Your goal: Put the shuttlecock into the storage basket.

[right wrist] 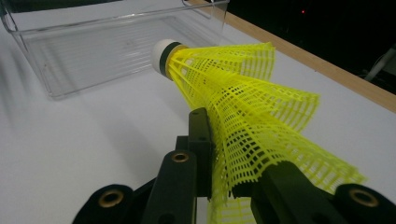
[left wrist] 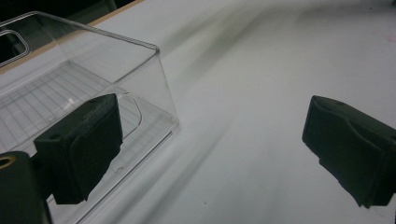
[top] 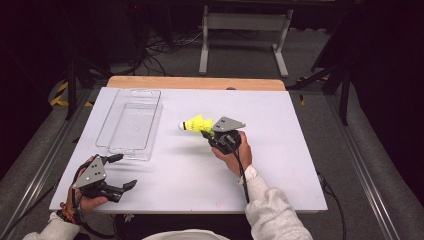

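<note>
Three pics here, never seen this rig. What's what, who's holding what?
No robot: a person sits at a white table with a hand-held two-jaw gripper in each hand. The high view looks down from above; the other two come from cameras riding on each gripper, looking along its black jaws. The right gripper is shut on a yellow shuttlecock, pinching its mesh skirt, white cork tip pointing toward a clear plastic tray at the table's left. The left gripper is open, holding nothing, near the tray's corner.
</note>
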{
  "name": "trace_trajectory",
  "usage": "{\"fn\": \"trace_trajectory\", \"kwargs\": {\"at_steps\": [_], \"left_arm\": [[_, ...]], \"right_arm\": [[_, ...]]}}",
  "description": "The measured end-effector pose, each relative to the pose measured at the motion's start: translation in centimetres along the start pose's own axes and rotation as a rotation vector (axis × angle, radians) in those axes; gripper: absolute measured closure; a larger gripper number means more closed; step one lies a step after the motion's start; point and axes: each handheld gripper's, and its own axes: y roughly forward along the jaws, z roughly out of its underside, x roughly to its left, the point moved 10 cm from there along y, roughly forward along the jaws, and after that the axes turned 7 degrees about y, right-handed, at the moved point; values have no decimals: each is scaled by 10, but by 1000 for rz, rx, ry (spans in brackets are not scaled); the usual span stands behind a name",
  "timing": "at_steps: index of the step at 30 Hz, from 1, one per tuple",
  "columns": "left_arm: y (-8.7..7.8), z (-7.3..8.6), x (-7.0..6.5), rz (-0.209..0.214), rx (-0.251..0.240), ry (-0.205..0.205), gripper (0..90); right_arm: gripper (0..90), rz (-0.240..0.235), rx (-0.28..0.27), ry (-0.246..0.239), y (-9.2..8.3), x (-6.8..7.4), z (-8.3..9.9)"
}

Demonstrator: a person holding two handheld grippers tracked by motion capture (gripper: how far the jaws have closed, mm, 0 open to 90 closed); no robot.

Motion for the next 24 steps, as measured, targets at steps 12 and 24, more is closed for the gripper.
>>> {"fn": "trace_trajectory", "kwargs": {"at_steps": [12,24], "left_arm": [[2,0,-1,-1,2,-3,61],[1,0,-1,-1,0,-4,61]], "right_arm": [[835,-10,-22,-13,1,4,-14],[836,-31,-30,-21,9,14,-30]]}}
